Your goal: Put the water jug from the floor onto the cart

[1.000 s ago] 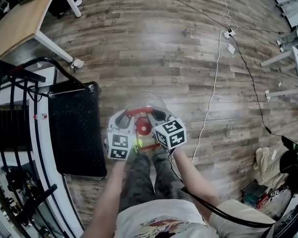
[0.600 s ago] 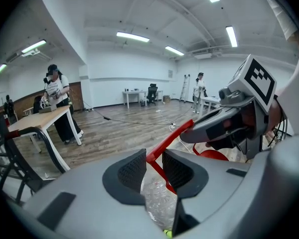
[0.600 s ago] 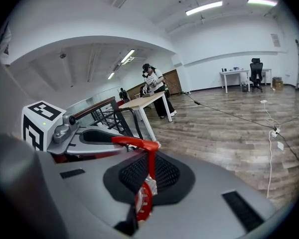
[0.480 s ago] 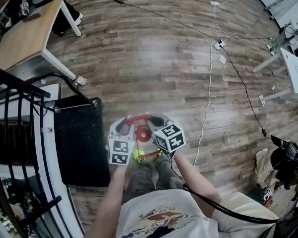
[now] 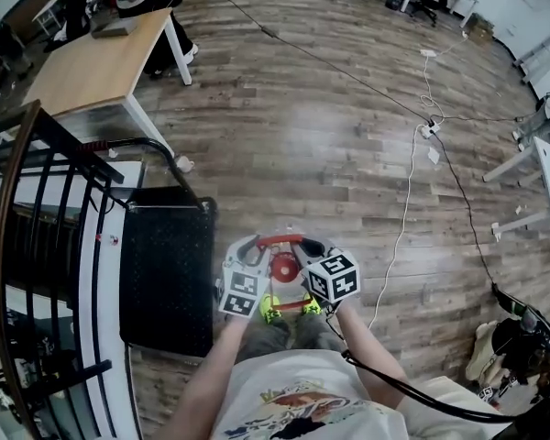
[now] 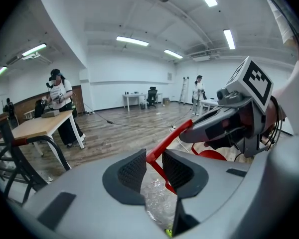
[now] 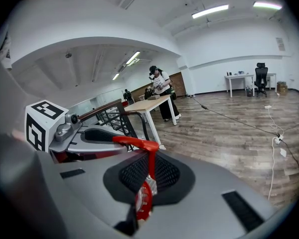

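Left tool [image 5: 249, 247] and right tool [image 5: 304, 245] both clench the single red handle [image 5: 280, 239] of one water jug [image 5: 284, 267], beside one cart [image 5: 165, 273].

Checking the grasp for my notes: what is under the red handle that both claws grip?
The jug's red cap sits under the red handle, with clear jug wall below. The left claw and right claw cover the rest of the jug and its base.
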The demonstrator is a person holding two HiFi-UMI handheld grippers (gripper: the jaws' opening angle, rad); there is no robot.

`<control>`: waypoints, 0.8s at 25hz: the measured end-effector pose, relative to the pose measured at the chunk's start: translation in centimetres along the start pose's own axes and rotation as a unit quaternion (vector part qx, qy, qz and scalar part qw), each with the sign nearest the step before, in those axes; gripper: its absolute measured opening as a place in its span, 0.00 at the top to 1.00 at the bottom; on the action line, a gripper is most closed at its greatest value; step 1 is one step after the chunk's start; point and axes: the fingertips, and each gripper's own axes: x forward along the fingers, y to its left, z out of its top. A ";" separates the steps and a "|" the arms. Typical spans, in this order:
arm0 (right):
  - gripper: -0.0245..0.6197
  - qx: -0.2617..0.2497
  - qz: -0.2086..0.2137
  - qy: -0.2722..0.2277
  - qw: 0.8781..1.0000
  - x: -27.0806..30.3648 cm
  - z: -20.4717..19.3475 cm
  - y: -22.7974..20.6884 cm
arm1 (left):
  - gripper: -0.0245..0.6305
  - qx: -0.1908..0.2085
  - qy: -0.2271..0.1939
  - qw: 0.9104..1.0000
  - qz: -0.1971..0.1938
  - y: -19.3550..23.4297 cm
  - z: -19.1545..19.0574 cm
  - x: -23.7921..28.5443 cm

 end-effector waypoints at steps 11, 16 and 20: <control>0.93 -0.028 0.049 0.006 0.998 1.7 3.2 1.9 | 0.80 -0.020 0.000 0.999 0.042 3.0 1.6 -1.9; 0.93 -0.042 0.095 0.025 0.994 4.4 3.7 1.8 | 0.80 -0.045 0.012 0.996 0.082 5.1 0.8 -1.0; 0.93 -0.064 0.144 0.045 0.986 6.7 4.3 2.4 | 0.80 -0.077 0.017 0.990 0.119 6.8 0.1 -1.2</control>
